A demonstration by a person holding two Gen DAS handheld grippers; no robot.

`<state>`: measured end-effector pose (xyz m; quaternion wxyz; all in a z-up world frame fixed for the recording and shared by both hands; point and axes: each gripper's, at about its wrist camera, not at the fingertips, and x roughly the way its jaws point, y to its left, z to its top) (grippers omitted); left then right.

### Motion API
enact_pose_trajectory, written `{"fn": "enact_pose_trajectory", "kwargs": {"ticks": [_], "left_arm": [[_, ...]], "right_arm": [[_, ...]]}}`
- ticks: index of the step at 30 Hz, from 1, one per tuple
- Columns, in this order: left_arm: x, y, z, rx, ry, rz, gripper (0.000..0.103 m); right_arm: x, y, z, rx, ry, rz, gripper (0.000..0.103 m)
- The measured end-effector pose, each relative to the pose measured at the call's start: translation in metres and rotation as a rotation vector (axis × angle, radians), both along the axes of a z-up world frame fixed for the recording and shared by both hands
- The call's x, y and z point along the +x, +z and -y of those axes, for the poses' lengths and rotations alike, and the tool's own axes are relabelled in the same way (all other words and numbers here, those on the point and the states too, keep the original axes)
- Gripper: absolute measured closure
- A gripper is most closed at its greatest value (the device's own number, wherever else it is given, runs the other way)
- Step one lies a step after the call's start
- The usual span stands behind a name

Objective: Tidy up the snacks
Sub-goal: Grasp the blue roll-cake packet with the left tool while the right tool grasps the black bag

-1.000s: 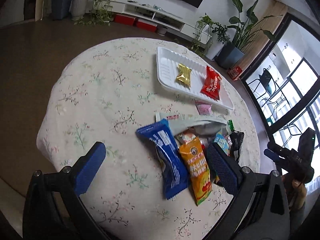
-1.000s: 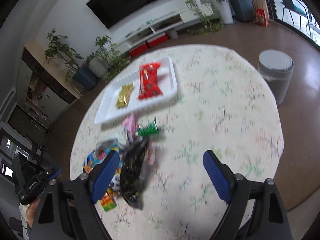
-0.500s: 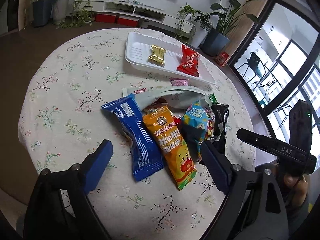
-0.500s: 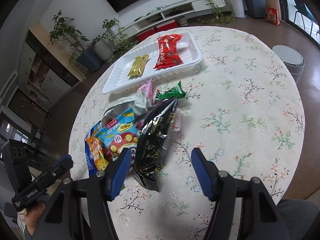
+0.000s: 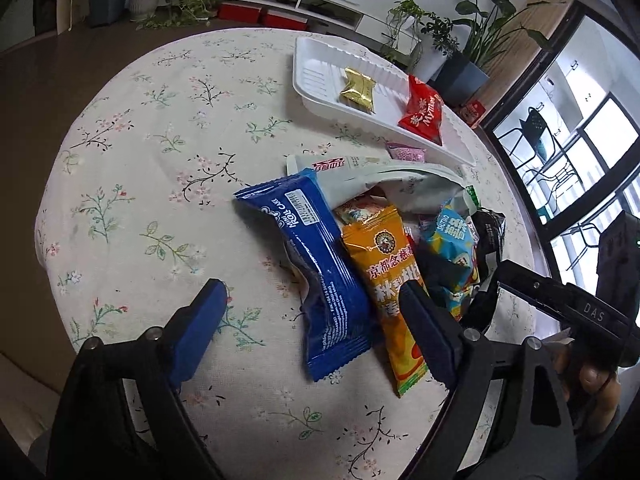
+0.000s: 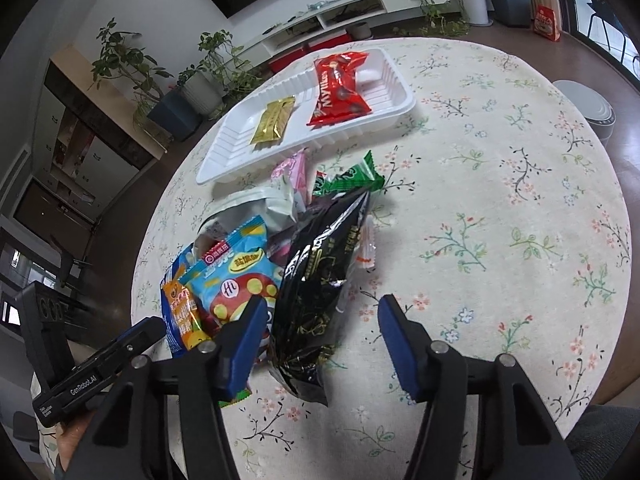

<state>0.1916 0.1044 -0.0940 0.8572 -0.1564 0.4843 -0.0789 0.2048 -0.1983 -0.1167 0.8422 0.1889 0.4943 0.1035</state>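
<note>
Left tongs (image 5: 312, 320) spread wide over blue packet (image 5: 320, 264), apparently not touching. Right tongs (image 6: 320, 336) closing around black bag (image 6: 320, 280), pads not pressing yet. Snack heap mid-tabletop (image 6: 500, 200). Beyond, white tray (image 6: 224, 148) holding gold packet (image 6: 274, 120) and red packet (image 6: 340, 88).

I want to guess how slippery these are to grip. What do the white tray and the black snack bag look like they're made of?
The white tray looks like thin moulded plastic or foam, matt, with ribbed walls. The black snack bag looks like glossy plastic or foil film: it crinkles and throws bright highlights, so probably slick.
</note>
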Motion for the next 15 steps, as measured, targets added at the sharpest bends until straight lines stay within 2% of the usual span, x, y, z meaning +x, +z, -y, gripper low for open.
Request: {"fn": "enact_pose_trajectory", "kwargs": {"ticks": [7, 12, 15], "left_arm": [[0.012, -0.017, -0.005, 0.047, 0.011, -0.055, 0.016], [0.023, -0.017, 0.005, 0.082, -0.007, -0.069, 0.016], [0.034, -0.019, 0.018, 0.12, -0.041, -0.076, 0.016]], "right_arm": [[0.002, -0.004, 0.0, -0.035, 0.005, -0.003, 0.041], [-0.001, 0.003, -0.01, -0.122, 0.02, 0.025, 0.041], [-0.002, 0.004, -0.016, -0.138, 0.041, 0.029, 0.041]]}}
